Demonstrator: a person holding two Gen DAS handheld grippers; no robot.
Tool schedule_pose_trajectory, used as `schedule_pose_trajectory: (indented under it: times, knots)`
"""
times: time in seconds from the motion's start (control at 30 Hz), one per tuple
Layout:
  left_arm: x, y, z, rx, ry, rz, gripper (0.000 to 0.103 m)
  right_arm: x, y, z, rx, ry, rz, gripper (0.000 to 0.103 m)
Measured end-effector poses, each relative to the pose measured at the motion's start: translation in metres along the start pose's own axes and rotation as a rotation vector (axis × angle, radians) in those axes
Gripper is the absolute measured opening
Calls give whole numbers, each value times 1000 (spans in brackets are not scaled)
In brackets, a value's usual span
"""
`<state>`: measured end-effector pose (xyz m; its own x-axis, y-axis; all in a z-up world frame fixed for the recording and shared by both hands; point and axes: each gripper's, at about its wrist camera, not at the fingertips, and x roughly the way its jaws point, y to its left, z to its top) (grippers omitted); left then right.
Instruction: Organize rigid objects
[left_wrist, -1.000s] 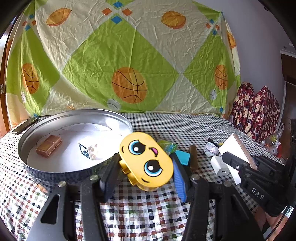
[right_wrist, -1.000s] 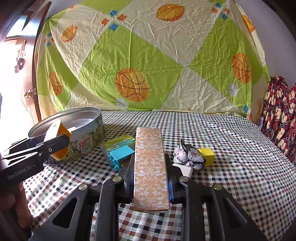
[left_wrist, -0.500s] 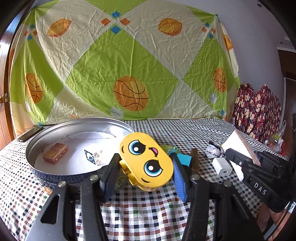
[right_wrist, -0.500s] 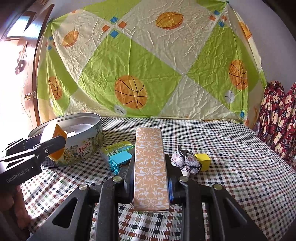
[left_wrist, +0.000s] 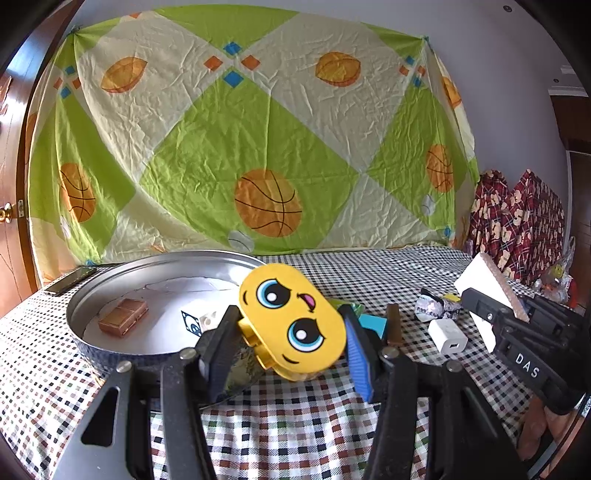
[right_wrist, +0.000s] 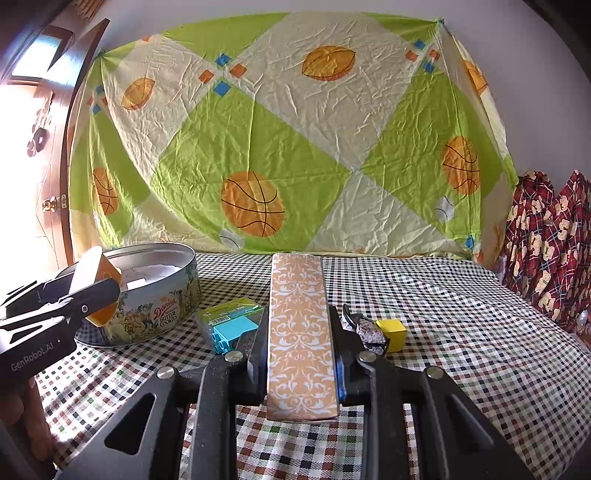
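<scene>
My left gripper is shut on a yellow cartoon-face toy block and holds it above the table beside the round cookie tin. The tin holds a brown chocolate-like block and a white cube. My right gripper is shut on a long orange patterned box, held above the table. The left gripper with the yellow toy shows at the left of the right wrist view, by the tin.
On the checked cloth lie a blue brick, a green packet, a yellow cube, a foil-wrapped item, a white charger and a brown stick. A phone lies at far left. A sheet hangs behind.
Both grippers have risen slightly with their loads, so the table and tin sit lower in both views. The holds are unchanged.
</scene>
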<state>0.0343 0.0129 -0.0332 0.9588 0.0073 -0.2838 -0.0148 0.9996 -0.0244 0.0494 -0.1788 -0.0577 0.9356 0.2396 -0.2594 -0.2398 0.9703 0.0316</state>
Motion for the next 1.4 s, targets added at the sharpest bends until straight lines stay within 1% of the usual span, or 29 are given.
schedule_pose_trajectory:
  times: [0.2, 0.47, 0.9, 1.4]
  knots:
    - [-4, 4, 0, 0, -17, 12, 53, 0, 7, 0, 9, -1, 2, 28]
    - [-9, 15, -1, -4, -32, 37, 53, 1, 32, 2, -18, -4, 42, 28]
    - [-12, 37, -1, -34, -29, 66, 53, 4, 57, 3, -45, 8, 76, 28]
    - [-16, 58, -3, -43, -39, 106, 53, 6, 89, 4, -87, 10, 124, 28]
